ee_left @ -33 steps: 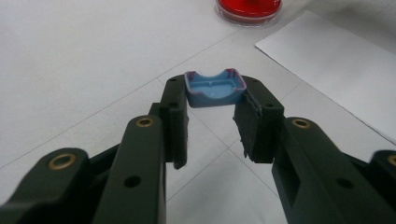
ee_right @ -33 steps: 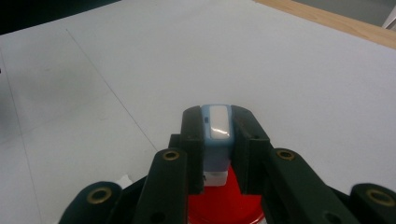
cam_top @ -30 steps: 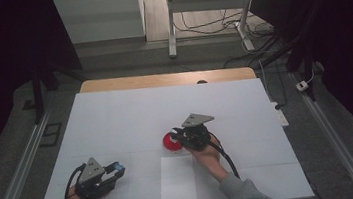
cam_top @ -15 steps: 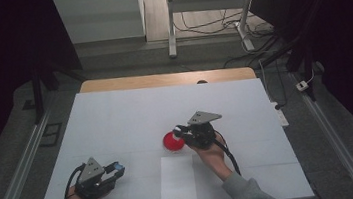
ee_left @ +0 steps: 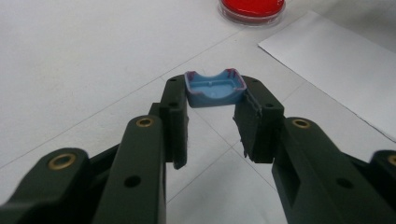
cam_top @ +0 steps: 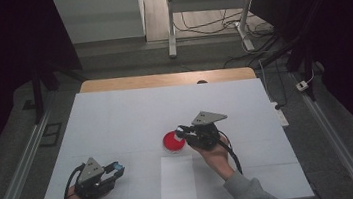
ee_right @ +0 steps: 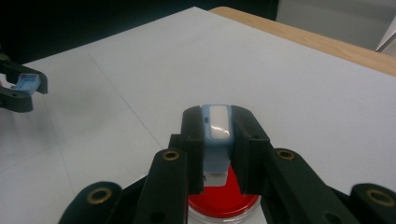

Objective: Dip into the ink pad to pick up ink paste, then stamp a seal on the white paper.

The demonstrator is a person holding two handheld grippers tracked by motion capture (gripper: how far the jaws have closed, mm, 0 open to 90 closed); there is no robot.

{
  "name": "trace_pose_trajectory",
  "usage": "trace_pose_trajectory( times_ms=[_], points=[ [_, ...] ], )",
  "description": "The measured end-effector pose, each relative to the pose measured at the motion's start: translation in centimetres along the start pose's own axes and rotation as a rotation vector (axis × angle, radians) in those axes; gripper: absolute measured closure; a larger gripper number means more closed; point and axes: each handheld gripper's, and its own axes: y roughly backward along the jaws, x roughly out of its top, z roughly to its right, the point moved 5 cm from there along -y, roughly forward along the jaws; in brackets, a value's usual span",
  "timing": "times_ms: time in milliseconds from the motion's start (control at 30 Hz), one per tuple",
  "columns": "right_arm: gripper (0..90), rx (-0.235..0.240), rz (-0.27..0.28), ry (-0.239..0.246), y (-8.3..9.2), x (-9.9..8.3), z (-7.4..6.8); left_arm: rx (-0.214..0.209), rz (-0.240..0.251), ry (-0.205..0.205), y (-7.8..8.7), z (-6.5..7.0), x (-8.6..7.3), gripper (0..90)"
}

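Observation:
My left gripper rests near the table's front left corner, shut on a small blue cap with a curved notch and pink edges, clamped between its black fingertips. My right gripper hovers above the round red dish near the table's middle, shut on a pale blue and white stamp-like piece held upright between its fingers. In the right gripper view the red dish lies directly under that piece. The left gripper with its blue cap appears far off at the left edge there.
A white paper sheet lies flat in front of the red dish, between the two hands. The white table cover ends at a wooden strip along the far edge. Table legs and cables lie on the floor beyond.
The right gripper has risen a little and drifted right and back over the red dish, still holding its piece. The left gripper has stayed in place.

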Motion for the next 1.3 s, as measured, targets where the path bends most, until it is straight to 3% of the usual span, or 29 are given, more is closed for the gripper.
trace_pose_trajectory(
  times_ms=[1300],
  points=[
    [75.3,0.035,0.005,0.003,1.6,-0.1,-1.0,0.004,-0.001,-0.002,0.0,0.0,0.0,65.3]
  ],
)
